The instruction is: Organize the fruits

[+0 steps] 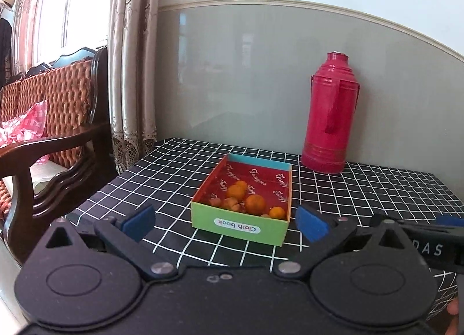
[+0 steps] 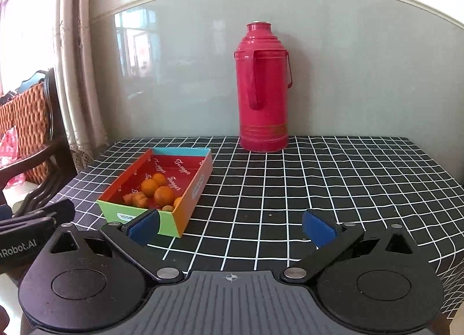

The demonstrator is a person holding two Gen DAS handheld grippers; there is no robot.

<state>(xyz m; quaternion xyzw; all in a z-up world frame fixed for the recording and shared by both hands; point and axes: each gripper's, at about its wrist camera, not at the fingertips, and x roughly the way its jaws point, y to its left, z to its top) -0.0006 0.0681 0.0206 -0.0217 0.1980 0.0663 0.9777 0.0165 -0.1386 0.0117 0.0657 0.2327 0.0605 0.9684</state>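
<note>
A colourful cardboard box (image 1: 240,226) with a red inside stands on the checked tablecloth. It holds several small orange fruits (image 1: 255,204) and some brownish ones (image 1: 231,204). My left gripper (image 1: 226,226) is open and empty, just in front of the box's green end. In the right wrist view the box (image 2: 190,196) is at the left with the fruits (image 2: 163,195) inside. My right gripper (image 2: 231,227) is open and empty over bare cloth, to the right of the box. The right gripper also shows at the left wrist view's right edge (image 1: 429,243).
A tall red thermos (image 1: 330,114) stands at the back against the wall, also in the right wrist view (image 2: 264,88). A wooden wicker chair (image 1: 49,120) and curtains (image 1: 133,62) are left of the table. The black checked tablecloth (image 2: 333,184) covers the table.
</note>
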